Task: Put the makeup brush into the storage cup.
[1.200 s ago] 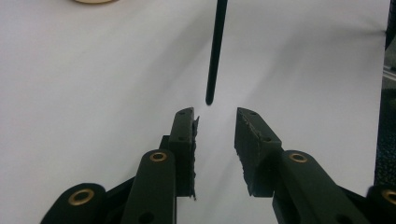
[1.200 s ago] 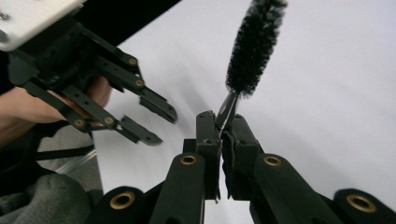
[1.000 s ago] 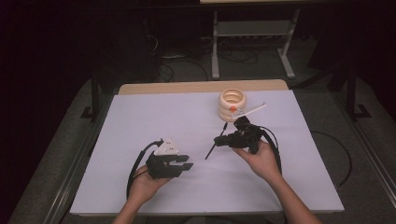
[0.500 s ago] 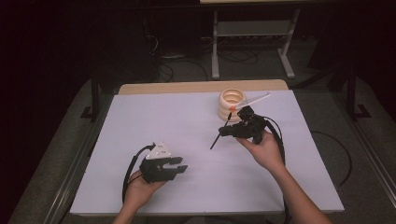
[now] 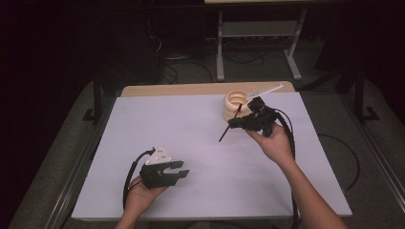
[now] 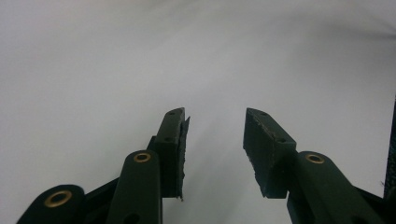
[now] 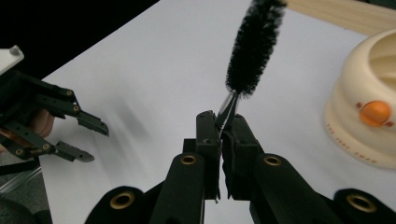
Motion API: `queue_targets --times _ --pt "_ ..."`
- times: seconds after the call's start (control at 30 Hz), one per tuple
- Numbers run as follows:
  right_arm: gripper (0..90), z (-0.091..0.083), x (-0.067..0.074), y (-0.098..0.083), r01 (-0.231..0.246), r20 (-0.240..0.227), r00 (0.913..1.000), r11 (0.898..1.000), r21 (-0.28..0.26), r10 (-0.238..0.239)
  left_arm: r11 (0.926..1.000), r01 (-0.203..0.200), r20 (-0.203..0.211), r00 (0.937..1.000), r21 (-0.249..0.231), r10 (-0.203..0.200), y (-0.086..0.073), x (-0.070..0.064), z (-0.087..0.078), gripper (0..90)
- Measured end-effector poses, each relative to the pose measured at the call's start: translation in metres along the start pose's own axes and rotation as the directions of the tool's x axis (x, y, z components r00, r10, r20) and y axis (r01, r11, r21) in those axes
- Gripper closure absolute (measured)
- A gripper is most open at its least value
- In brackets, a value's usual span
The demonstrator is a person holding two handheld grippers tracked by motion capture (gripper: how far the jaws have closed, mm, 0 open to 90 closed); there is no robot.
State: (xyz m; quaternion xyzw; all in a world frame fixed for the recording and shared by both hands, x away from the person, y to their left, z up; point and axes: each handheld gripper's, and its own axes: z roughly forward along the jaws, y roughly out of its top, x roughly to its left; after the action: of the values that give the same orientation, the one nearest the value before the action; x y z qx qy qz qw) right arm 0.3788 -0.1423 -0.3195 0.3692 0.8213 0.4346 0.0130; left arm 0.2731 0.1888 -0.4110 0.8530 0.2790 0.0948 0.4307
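Right gripper [image 7: 223, 127]: fingers are pressing closed on the thin wire stem of a black bristle brush [image 7: 254, 46], gripping it just below the bristles; the right gripper view is showing the brush head rising up and away from the fingers, tilted slightly, clear of the worktop [image 7: 154, 60]. In the high view the right gripper [image 5: 239, 122] is being held by the person's right hand [image 5: 276, 143] above the far right part of the white worktop [image 5: 191, 124], with the brush [image 5: 230, 123] slanting down to the left as a thin dark line. Cream ribbed container [image 5: 237, 104]: sitting on the worktop just beside the right gripper, towards the far edge; the right gripper view is showing an orange round mark [image 7: 375, 113] on the side of the container [image 7: 369, 107], too small to make out in the high view. Left gripper [image 6: 214, 140]: fingers are standing apart with bare white worktop between them, holding nothing. In the high view the left gripper [image 5: 179, 171] is resting low at the near left, well apart from the brush, held by the left hand [image 5: 141, 195]. The right gripper view is also showing the left gripper [image 7: 88, 140] with its fingers spread.
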Motion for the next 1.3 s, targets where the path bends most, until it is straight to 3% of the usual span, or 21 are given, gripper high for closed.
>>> queue_targets --times 0.27,0.7,0.83,0.87,0.9,1.3 --pt "84.9 -0.010 -0.007 0.015 0.009 0.029 0.9996 1.000 -0.028 -0.008 1.0000 0.004 -0.004 1.0000 -0.005 -0.004 -0.002 0.000 0.000 58.1" --pt "84.9 -0.024 -0.022 0.049 -0.020 0.096 0.9951 0.998 -0.053 0.025 0.9999 0.010 -0.017 0.9998 -0.002 -0.010 -0.006 0.004 -0.004 56.6" --pt "84.9 -0.028 -0.026 0.064 -0.011 0.141 0.9899 0.999 -0.047 0.017 0.9999 0.014 -0.022 0.9997 0.000 -0.014 -0.006 0.006 -0.005 56.5" --pt "84.9 -0.029 -0.027 0.067 -0.004 0.149 0.9888 0.999 -0.051 0.012 0.9999 -0.003 -0.027 0.9996 0.010 0.004 -0.006 0.007 -0.006 56.5" --pt "84.9 -0.031 -0.027 0.070 -0.001 0.156 0.9878 0.999 -0.049 0.009 0.9998 0.021 -0.023 0.9995 0.005 -0.021 -0.007 0.006 -0.005 56.5" --pt "84.9 -0.046 -0.035 0.095 0.008 0.225 0.9743 0.997 -0.077 0.010 0.9996 0.024 -0.019 0.9995 -0.011 -0.025 -0.006 0.006 -0.004 56.2"
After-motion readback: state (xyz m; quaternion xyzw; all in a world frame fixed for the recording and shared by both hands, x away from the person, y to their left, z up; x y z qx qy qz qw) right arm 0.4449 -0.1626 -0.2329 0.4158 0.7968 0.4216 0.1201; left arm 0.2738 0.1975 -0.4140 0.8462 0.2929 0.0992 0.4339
